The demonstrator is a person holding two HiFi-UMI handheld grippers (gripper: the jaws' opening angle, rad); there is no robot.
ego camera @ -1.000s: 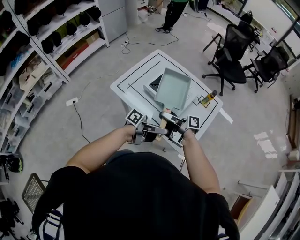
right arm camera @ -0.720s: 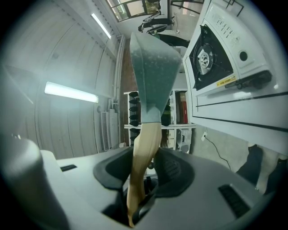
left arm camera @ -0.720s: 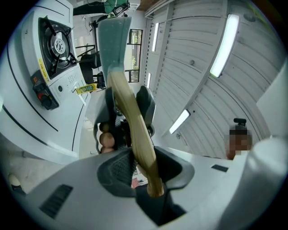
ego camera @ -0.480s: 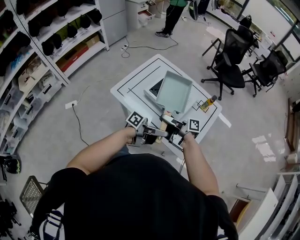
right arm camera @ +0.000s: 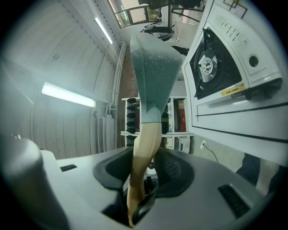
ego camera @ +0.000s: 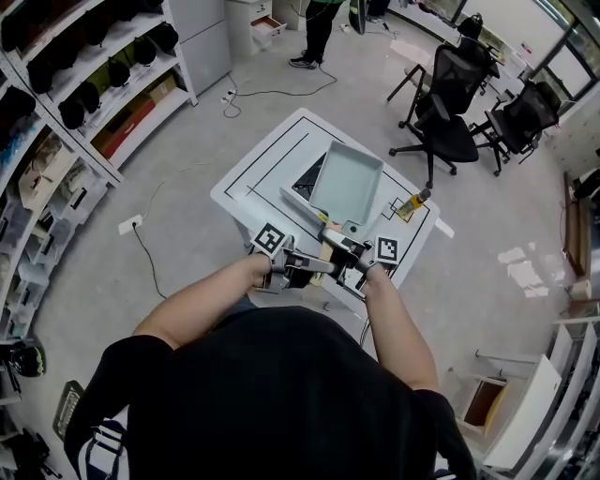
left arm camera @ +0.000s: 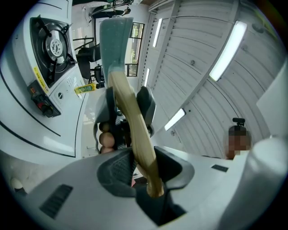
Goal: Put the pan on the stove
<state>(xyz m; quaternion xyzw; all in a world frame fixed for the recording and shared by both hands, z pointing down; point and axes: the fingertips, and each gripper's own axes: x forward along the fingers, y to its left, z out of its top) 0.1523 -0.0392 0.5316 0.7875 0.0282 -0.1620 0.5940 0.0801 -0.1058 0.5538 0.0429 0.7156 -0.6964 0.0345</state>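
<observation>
A square pale-green pan (ego camera: pixel 347 180) with a wooden handle (ego camera: pixel 325 246) hangs over the white table (ego camera: pixel 253 178), tilted, partly covering the white gas stove (ego camera: pixel 306 184). My left gripper (ego camera: pixel 302 266) and right gripper (ego camera: pixel 343 264) are both shut on the handle's near end, side by side. In the left gripper view the handle (left arm camera: pixel 135 134) runs up from the left gripper (left arm camera: pixel 145 176) to the pan (left arm camera: pixel 115 40), with the stove's burner (left arm camera: pixel 53 45) at the left. In the right gripper view the right gripper (right arm camera: pixel 139 188) clamps the handle (right arm camera: pixel 145 150) below the pan (right arm camera: pixel 155 76), and the stove (right arm camera: pixel 220 63) lies to the right.
A small yellow bottle (ego camera: pixel 412 201) stands on the table's right side. Office chairs (ego camera: pixel 450 94) are beyond the table at the right and storage shelves (ego camera: pixel 84 103) line the left. A person (ego camera: pixel 314 28) stands at the far end. A cable (ego camera: pixel 150 253) trails on the floor.
Both grippers and the pan have moved a little forward over the table toward the stove. The grip on the handle is unchanged.
</observation>
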